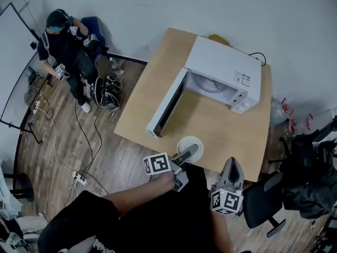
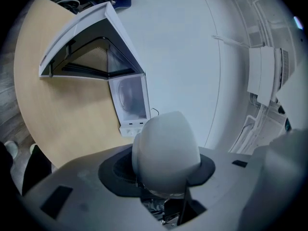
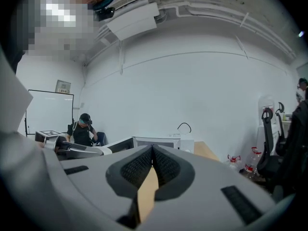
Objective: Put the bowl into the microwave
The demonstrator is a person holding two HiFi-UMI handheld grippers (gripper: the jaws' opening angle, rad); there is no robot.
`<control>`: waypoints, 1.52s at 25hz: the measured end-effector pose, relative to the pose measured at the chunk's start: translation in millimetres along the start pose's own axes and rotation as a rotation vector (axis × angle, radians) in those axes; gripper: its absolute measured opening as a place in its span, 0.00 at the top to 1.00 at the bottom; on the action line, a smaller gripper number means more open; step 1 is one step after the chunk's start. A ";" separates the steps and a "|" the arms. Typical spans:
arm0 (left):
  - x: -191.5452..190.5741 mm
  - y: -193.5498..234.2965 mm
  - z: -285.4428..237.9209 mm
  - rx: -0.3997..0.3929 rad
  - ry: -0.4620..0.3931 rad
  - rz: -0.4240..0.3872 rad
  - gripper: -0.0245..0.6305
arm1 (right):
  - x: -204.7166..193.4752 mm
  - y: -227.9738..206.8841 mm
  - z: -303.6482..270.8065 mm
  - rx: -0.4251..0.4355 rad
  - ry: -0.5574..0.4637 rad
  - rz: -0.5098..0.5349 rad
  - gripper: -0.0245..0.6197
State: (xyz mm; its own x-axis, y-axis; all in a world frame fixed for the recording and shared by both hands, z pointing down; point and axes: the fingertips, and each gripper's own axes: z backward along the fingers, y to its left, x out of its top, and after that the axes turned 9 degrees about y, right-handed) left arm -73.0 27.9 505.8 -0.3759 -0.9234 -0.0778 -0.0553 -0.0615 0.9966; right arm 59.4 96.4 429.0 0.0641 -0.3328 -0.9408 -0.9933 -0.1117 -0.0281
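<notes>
Microwave mouth open toward the near side, its door swung out, standing like a wall along the left, bare table from the bowl at the near edge to that mouth, office chair crowding the floor beside the table's right corner.

Table: light wood, rectangular top, set at an angle to the far wall. Microwave: white, on the far right part of the top, with its door swung open to the left and reaching out over the middle. Bowl: white, at the near edge, well apart from the microwave; it cannot be told whether it rests on the top.
</notes>
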 end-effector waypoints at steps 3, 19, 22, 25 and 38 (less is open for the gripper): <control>10.9 9.4 -0.7 0.031 -0.024 0.005 0.66 | 2.0 7.3 -15.8 0.043 -0.006 -0.002 0.87; 114.5 46.7 -97.3 0.115 -0.119 -0.046 0.66 | 2.4 -17.8 -134.0 0.195 0.130 -0.033 0.87; 133.4 55.7 -116.5 0.104 -0.127 -0.031 0.66 | 4.1 -24.7 -150.7 0.208 0.151 -0.023 0.87; 148.4 70.2 -135.6 0.108 -0.131 -0.003 0.66 | 6.6 -34.6 -162.9 0.211 0.152 -0.034 0.87; 209.5 146.5 -201.7 0.136 -0.213 0.037 0.66 | -9.7 -57.9 -213.1 0.289 0.204 -0.022 0.87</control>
State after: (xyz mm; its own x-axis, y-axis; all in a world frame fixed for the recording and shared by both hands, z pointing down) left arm 26.7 -251.0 641.1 -0.5655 -0.8225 -0.0600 -0.1568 0.0359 0.9870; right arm 136.6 -93.4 511.7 0.0747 -0.5164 -0.8531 -0.9757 0.1387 -0.1694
